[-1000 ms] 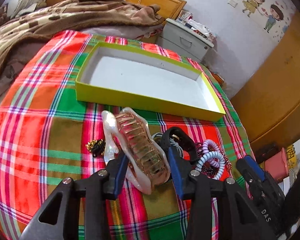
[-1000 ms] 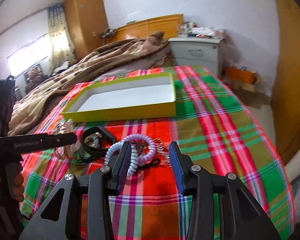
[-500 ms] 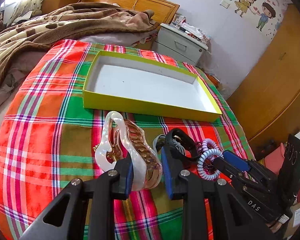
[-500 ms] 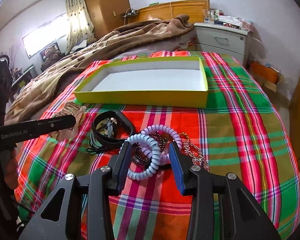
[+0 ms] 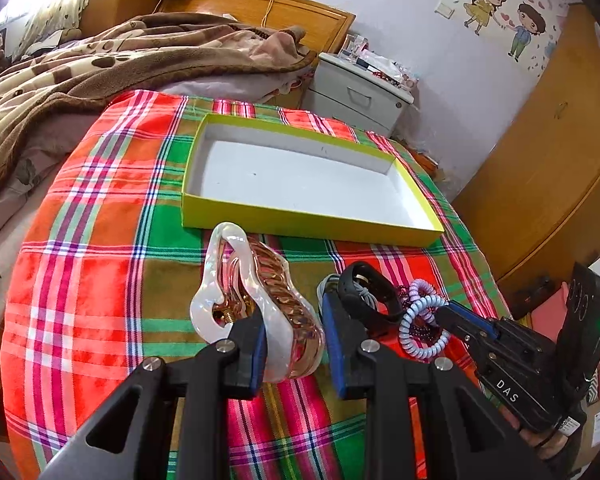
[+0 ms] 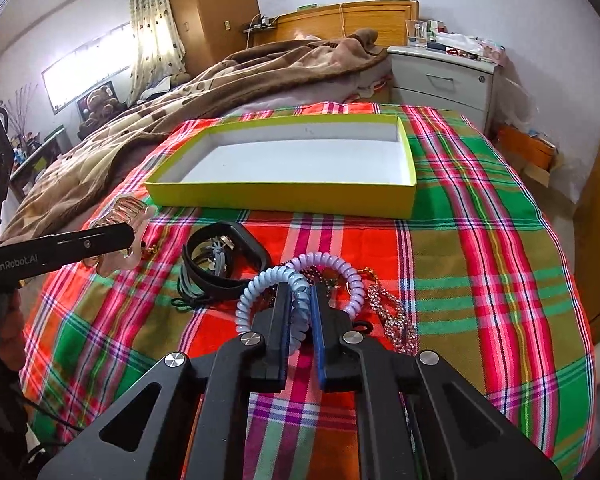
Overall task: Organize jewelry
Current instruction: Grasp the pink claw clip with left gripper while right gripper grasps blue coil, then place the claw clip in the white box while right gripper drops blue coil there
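Note:
My left gripper (image 5: 294,320) is shut on a large pearly pink claw hair clip (image 5: 256,296) and holds it above the plaid cloth; the clip also shows in the right wrist view (image 6: 120,236). My right gripper (image 6: 300,304) is shut on a pale blue coil hair tie (image 6: 266,292), seen too in the left wrist view (image 5: 422,324). An open yellow box (image 5: 300,224) with a white inside lies beyond, also in the right wrist view (image 6: 284,196). A lilac coil tie (image 6: 340,268), a black band (image 6: 220,256) and chains (image 6: 392,312) lie on the cloth.
The plaid cloth (image 5: 100,240) covers the bed end. A brown blanket (image 5: 80,68) lies at the back left. A grey nightstand (image 5: 360,96) stands behind the box. A wooden wardrobe (image 5: 560,160) is on the right.
My left gripper has closed on the claw clip and lifted it off the cloth. My right gripper has moved forward and closed on the pale blue coil tie.

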The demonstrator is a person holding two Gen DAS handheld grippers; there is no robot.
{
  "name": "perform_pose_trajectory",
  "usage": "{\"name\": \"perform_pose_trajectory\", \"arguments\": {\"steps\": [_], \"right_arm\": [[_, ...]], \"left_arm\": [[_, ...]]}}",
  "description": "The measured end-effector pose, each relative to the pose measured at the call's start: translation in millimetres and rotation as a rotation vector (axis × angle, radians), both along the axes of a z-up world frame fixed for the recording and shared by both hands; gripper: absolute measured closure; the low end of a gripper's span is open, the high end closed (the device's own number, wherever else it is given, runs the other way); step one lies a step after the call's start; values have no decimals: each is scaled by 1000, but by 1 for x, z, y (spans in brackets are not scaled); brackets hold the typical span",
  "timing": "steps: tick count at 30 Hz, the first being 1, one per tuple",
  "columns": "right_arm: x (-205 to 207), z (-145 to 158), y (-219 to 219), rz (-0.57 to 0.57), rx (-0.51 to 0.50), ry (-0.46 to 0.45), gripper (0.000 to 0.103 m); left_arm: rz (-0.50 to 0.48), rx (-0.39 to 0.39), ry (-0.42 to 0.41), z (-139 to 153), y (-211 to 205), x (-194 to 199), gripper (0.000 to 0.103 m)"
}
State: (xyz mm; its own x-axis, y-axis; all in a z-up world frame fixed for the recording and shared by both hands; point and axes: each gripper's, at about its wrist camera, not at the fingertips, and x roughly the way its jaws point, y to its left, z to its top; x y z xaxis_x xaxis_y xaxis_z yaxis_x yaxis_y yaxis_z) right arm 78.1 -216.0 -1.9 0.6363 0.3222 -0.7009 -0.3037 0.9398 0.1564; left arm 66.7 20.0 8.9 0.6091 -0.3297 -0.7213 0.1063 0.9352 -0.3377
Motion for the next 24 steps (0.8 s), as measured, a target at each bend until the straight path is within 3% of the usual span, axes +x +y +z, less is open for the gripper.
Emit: {"name": "perform_pose_trajectory", "arguments": {"steps": [12,24], "right_arm": [[16,35,-2,-24,54,-51,93],[63,58,-4,-63,68,-79,93]], "left_arm": [[10,15,-47,26,17,9,76],[1,27,-73,49,28,54,76]]}}
